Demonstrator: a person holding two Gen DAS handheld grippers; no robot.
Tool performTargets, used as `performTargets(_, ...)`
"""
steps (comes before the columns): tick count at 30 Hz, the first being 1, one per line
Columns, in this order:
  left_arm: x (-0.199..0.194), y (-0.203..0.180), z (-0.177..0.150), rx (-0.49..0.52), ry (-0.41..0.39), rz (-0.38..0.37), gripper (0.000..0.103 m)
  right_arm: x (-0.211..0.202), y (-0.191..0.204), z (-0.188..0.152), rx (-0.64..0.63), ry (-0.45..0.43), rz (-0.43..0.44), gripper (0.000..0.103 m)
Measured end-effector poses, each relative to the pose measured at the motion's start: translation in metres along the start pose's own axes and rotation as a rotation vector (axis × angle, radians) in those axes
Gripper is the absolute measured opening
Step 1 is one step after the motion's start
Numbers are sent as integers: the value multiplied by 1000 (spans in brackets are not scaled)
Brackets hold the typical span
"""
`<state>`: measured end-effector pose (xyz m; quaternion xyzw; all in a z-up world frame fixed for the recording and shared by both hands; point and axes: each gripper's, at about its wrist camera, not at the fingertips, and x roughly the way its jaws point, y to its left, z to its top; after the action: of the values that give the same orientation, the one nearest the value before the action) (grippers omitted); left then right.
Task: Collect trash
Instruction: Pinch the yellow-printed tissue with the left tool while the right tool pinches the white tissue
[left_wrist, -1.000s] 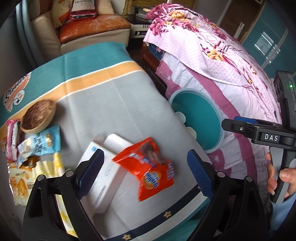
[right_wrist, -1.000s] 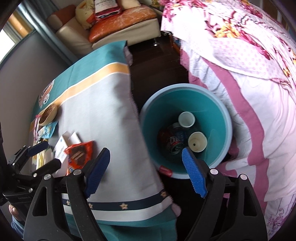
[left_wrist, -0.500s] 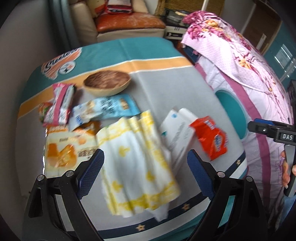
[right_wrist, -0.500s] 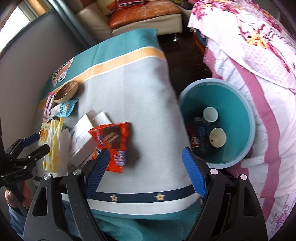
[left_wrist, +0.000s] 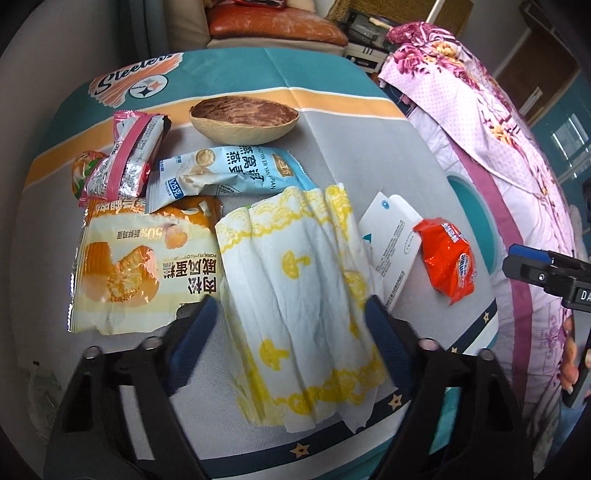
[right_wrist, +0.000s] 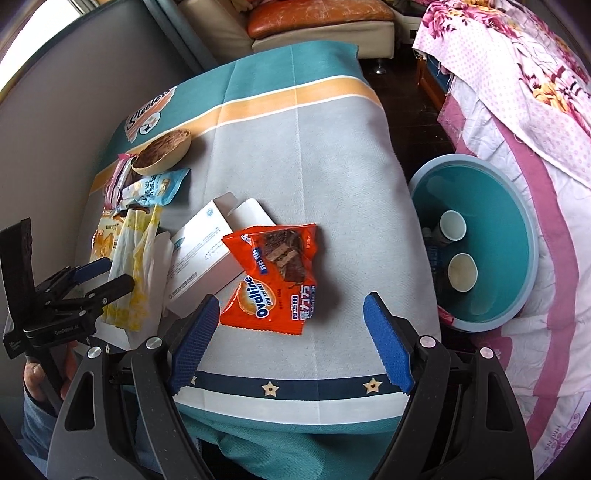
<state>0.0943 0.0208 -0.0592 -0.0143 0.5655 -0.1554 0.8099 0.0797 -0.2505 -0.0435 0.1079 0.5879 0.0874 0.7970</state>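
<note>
— What is sitting in the teal bin (right_wrist: 517, 306)?

— Two paper cups (right_wrist: 453, 225) and a dark can (right_wrist: 431, 254), beside the table (right_wrist: 314, 155).

— And the bowl (left_wrist: 243, 123)?

— Showing only its brown inside, at the far edge.

— The grippers?

— Both are gaping wide, holding nothing: the left gripper (left_wrist: 290, 325) is hovering over the yellow-printed napkin (left_wrist: 295, 280), the right gripper (right_wrist: 288, 323) over the orange Ovaltine wrapper (right_wrist: 275, 280), which is leaning on a white box (right_wrist: 207, 251).

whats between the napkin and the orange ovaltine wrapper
The white box lies there, its edges tucked under both the napkin and the wrapper; the left wrist view shows it.
</note>
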Motion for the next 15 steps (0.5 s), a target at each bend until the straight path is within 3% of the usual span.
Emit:
performTargets(4, -4, -4, 0, 15, -20, 14, 35, 3, 5, 2, -6, 5, 0, 77)
performTargets(8, -13, -5, -1, 28, -51, -4, 14, 3, 13, 2, -25, 8, 0, 77)
performTargets(15, -38, 14, 0, 13, -102, -13, 10, 4, 38, 1, -69, 11, 10, 77)
